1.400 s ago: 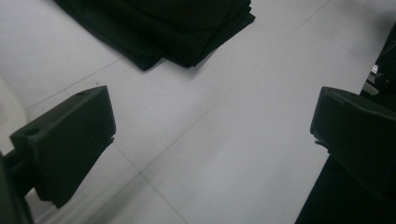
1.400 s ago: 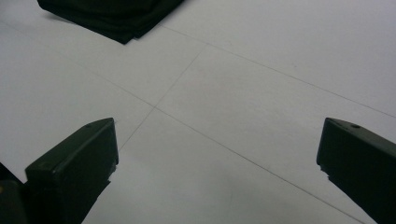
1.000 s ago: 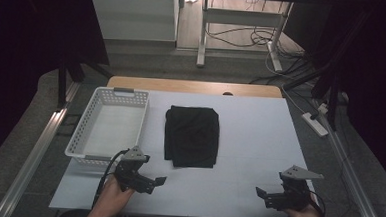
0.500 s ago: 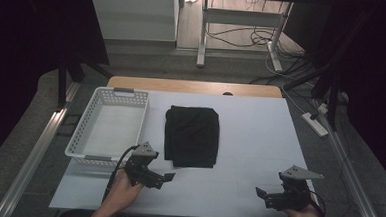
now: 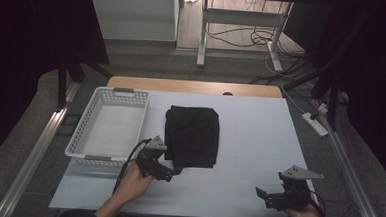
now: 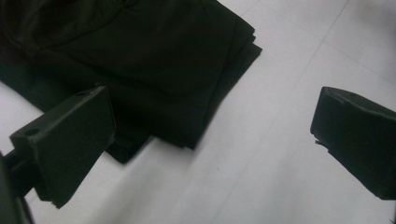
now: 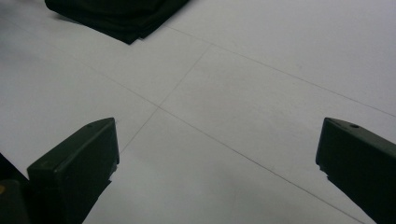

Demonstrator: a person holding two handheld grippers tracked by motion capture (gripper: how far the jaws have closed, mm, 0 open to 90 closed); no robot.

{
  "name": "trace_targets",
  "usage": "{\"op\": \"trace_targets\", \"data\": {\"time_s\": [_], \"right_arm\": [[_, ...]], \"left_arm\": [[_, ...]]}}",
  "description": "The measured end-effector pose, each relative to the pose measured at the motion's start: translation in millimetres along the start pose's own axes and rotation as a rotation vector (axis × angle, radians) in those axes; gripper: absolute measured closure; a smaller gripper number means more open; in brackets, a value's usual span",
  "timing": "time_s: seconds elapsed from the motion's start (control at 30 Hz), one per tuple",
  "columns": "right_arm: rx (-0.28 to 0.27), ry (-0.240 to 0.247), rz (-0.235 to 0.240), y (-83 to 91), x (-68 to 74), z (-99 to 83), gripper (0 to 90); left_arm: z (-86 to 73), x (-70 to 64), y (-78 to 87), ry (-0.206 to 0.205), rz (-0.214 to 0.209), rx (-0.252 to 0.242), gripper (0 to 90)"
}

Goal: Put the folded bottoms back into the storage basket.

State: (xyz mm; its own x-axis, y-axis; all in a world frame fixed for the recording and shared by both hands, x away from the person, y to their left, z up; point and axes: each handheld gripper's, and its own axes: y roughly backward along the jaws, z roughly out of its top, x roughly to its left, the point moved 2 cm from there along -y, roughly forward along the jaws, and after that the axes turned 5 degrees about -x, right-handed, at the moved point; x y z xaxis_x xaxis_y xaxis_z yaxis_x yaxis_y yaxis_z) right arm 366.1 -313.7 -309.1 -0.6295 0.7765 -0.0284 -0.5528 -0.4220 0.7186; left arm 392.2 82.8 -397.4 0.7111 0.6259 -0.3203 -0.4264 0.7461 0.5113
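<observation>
Cloth, black and folded flat, lies near the middle of your table, its long sides running from 12 to 6 o'clock. White basket sits just beside it at 9 o'clock, apart from it by a narrow strip of tabletop.

Your left gripper is at the cloth's near-left corner, about 7 o'clock from the cloth's middle, jaws pointing toward 3 o'clock. In the left gripper view the jaws stand wide apart, released, nothing between them but bare tabletop; the left jaw overlaps the cloth's edge in the picture, and the folded corner shows its stacked layers. Whether that jaw touches the fabric, you cannot tell from these views.

Your right gripper is at the table's near-right, at about 4 o'clock from the cloth and well apart from it, jaws pointing toward 9 o'clock. In the right gripper view its jaws are spread wide too, gripping nothing, with plain tabletop between them and a corner of the cloth at about 11 o'clock.
</observation>
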Motion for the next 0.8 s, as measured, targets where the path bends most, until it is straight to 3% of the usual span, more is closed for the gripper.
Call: {"op": "trace_targets", "data": {"time_s": [0.2,0.5,0.8], "right_arm": [[-0.001,-0.002,0.002,0.2,-0.2,0.0,0.0],[-0.001,-0.004,0.004,0.4,-0.4,0.0,0.0],[-0.002,-0.006,0.006,0.4,-0.7,0.0,0.0]], "left_arm": [[6.2,7.7,-9.9,-0.030,0.016,0.006,0.0],[16.4,25.1,-22.7,0.030,0.047,0.010,0.0],[26.4,37.8,-35.0,0.035,0.078,0.032,0.0]]}}
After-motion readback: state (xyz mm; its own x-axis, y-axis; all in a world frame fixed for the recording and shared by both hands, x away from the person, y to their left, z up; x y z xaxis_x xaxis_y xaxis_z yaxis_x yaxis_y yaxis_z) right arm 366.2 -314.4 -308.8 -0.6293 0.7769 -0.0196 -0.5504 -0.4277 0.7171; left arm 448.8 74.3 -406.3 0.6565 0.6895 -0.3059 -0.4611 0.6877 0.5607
